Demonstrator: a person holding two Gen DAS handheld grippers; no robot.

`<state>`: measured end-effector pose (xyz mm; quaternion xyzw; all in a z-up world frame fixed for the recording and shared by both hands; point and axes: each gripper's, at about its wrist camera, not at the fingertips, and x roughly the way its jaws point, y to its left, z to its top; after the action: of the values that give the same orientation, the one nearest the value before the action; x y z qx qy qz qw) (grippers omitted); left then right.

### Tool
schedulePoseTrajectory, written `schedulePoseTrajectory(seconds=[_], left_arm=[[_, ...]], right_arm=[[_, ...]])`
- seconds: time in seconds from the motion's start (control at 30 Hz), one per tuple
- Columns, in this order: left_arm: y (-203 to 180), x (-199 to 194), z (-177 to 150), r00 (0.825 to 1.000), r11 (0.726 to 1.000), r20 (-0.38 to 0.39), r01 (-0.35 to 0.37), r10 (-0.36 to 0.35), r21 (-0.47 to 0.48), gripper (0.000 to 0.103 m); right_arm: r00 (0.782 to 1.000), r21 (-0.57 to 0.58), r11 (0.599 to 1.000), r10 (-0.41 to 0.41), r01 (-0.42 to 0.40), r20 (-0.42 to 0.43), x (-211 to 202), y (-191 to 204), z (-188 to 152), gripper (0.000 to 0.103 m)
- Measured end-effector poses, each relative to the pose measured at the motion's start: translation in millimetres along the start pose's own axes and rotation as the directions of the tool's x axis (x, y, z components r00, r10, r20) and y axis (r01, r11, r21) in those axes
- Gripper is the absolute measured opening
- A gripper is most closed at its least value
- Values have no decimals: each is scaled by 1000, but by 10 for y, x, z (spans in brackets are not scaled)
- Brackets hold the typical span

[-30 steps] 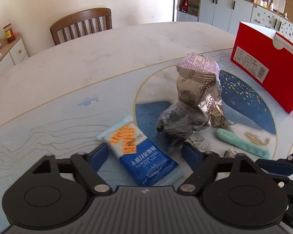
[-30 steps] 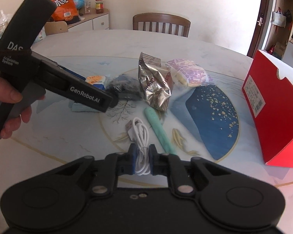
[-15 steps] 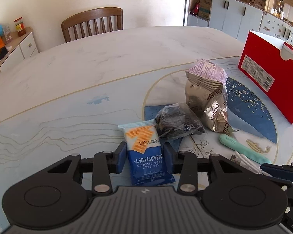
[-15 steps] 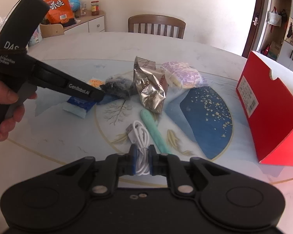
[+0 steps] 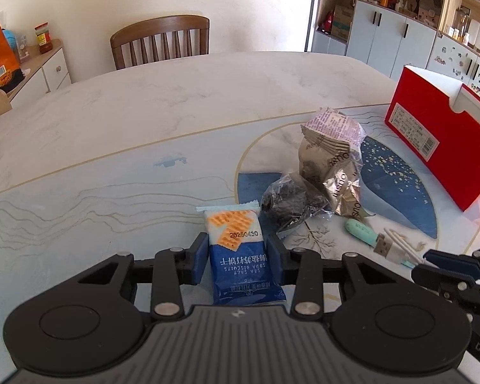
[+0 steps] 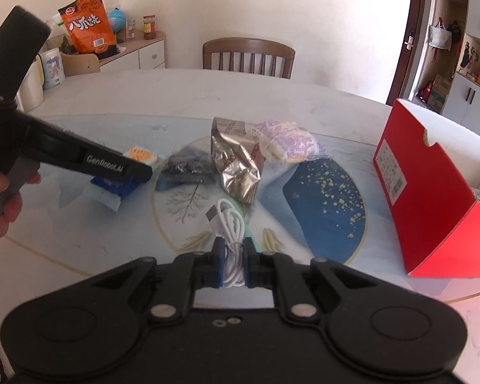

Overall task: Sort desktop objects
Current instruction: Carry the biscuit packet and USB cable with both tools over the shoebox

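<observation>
Biscuit packet (image 5: 240, 249) now clamped in left hand-held gripper (image 5: 236, 257) (lifted)

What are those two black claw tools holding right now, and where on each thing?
The left gripper pinches the blue-and-white cracker packet across its middle. The right gripper clamps the coiled white USB cable at its bundled end.
</observation>
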<state>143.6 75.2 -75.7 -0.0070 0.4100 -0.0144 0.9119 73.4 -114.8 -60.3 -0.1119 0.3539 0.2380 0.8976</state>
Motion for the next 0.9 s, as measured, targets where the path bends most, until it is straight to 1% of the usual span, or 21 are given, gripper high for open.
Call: schedulePoseTrajectory(seconds=[0.27,0.4,0.57,0.73,0.9], left_arm=[[-39,-164,-31,1000,1000,5,16,-16,-12,36],[-93,-258,-40,1000,1000,14,27,-27,-2,36],[-107,-379,-70,999,999,16,50,-50,-4,35],[-118,-550,-90,996,997,39,76,-75,-18,35],[-151,-709,-52,992,992,52,119,-117,-44,35]], right_arm=[[1000,26,1000,-17,17,23,-95,-57,19,9],[999,37,999,-24,23,31,-139,-88,27,9],[999,42,999,-32,31,39,-195,-132,33,9],[998,63,997,-42,39,51,-290,-202,53,9],[997,76,996,-50,45,67,-394,-268,97,9]])
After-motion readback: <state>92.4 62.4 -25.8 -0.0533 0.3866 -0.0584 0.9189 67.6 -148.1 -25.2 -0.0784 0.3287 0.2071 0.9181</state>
